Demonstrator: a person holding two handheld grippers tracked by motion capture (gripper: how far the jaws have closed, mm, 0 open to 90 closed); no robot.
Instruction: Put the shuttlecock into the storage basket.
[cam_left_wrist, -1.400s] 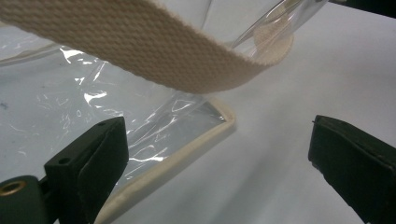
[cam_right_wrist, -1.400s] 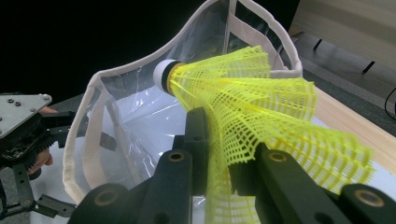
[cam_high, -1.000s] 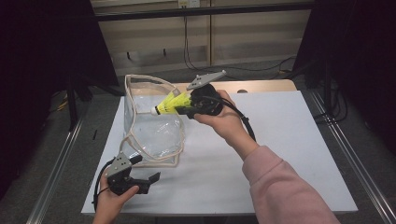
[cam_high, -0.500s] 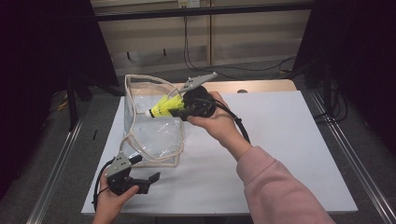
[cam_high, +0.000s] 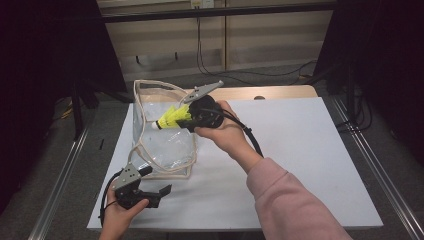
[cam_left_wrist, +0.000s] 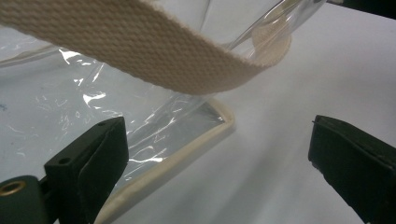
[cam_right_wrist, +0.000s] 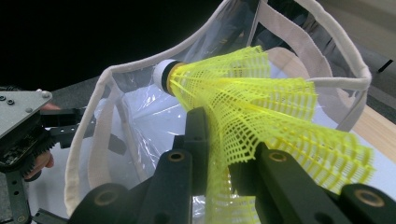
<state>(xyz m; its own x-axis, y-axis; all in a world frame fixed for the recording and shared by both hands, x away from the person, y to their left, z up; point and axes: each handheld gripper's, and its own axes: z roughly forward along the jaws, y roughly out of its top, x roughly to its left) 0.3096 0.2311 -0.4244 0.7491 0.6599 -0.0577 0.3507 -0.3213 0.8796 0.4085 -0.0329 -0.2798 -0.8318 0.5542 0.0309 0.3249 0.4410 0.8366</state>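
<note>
Two grippers in play. Right gripper pinches the yellow shuttlecock by its skirt and has drifted a little left over the last second, so the white cork nose now pokes over the open mouth of the clear bag. Judgement: the carry is nearly done, next is lower and release inside.

Left gripper sits low on the desk at the bag's near corner, jaws spread with nothing between them; it hasn't shifted. In the left gripper view the bag's trimmed edge lies just ahead of the left jaw, the strap looping above.

Materials:
- Shuttlecock: stiff yellow plastic mesh skirt, flared cone, squashed slightly where the jaws bite; rounded white tip.
- Bag: thin glossy transparent film, creased, boxy, edged with cream woven webbing; same webbing for the handles.
- Desk: flat matte white sheet.

Film walls look floppy, so the mouth may sag unless steadied.
</note>
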